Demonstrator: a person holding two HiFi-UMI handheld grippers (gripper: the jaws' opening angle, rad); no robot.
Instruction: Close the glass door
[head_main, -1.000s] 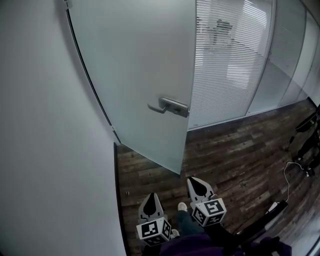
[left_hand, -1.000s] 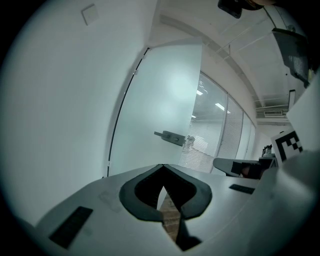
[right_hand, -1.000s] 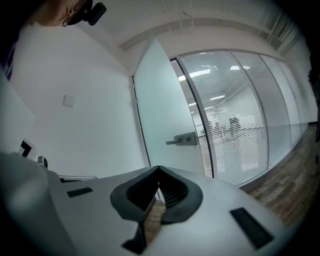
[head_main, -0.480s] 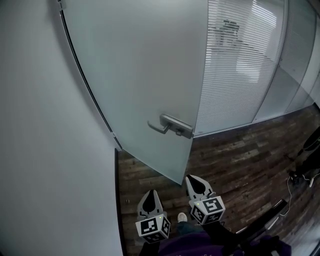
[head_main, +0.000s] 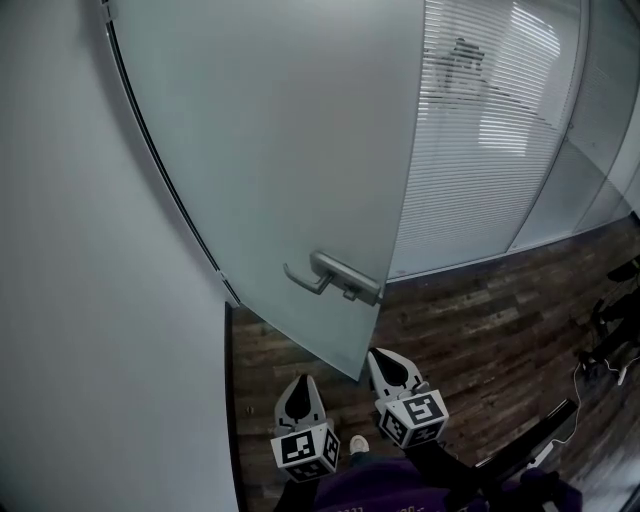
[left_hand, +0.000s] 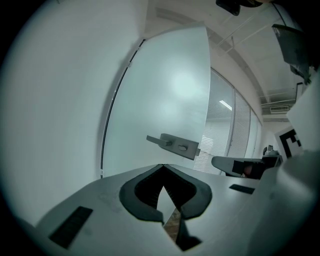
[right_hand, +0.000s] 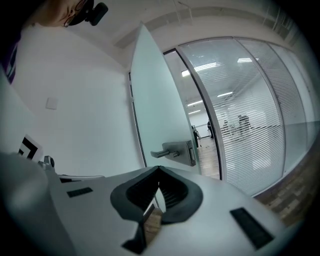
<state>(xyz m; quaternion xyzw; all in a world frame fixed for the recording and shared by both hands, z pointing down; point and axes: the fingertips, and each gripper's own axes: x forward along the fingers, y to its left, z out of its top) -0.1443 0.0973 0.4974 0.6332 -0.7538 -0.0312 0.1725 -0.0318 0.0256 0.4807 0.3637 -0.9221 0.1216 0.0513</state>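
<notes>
Ahead of the person, the frosted glass door (head_main: 280, 150) stands open, angled off the white wall (head_main: 90, 300), with its lever handle (head_main: 335, 275) facing them. The left gripper (head_main: 298, 385) and right gripper (head_main: 386, 360) sit low, short of the door, with jaws pressed together and empty, likely readied to hook the handle.

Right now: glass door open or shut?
Open. The glass door stands angled out from the wall; a gap shows beyond its handle edge.
</notes>
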